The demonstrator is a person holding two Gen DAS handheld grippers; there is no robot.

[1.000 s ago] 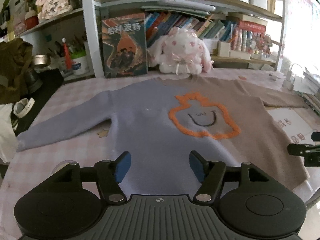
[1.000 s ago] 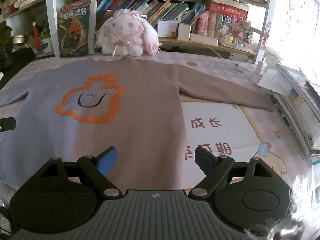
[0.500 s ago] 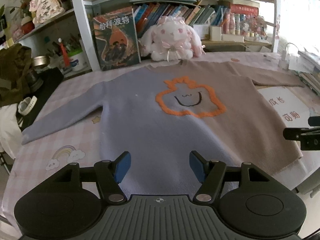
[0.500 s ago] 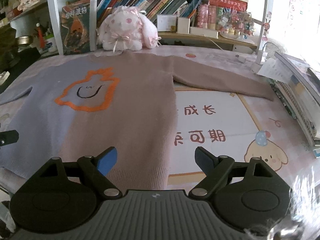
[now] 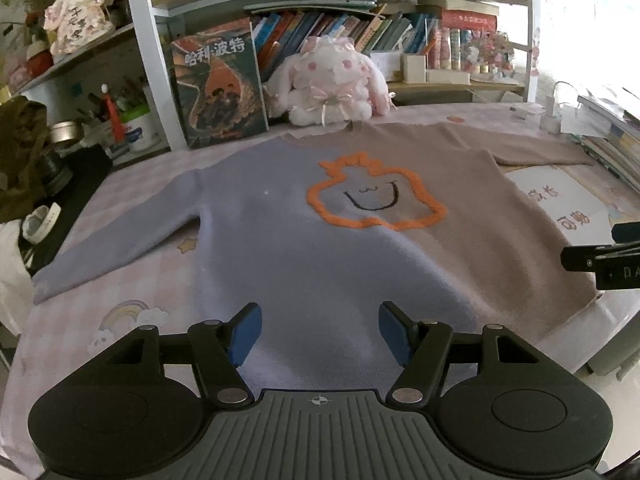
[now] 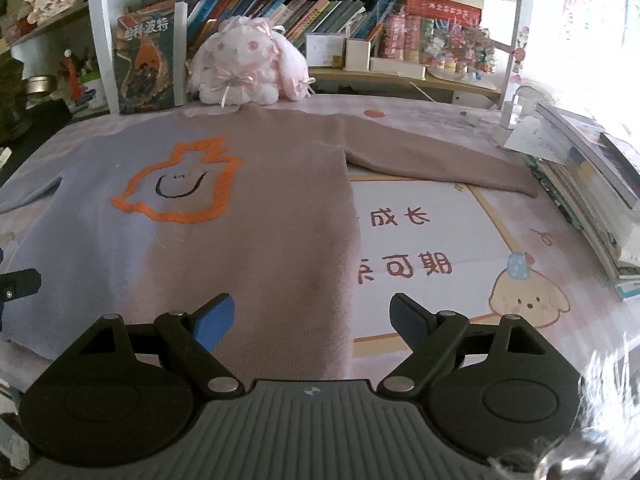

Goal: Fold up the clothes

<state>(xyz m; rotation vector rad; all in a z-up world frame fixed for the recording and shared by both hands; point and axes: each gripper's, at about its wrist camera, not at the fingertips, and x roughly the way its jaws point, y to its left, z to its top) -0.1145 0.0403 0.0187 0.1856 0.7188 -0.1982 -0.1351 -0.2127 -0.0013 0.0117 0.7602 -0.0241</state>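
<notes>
sweater (image 5: 320, 248) lies flat on table (image 6: 500, 216), sleeves out toward 9 & 3 o'clock; nothing folded yet. left gripper (image 5: 320, 334) & right gripper (image 6: 310, 322) both released, empty, near hem at 6.

left gripper (image 5: 320, 334) jaws spread wide, right gripper (image 6: 311, 322) likewise, both holding nothing

- We count one sweater (image 5: 332, 240), spread flat on the table (image 5: 132, 292).
- We count two grippers: the left gripper (image 5: 320, 332) and the right gripper (image 6: 312, 320), each with two fingers set apart.
- We count one plush rabbit (image 5: 332, 88).
- We count one upright front-facing book (image 5: 218, 84).
</notes>
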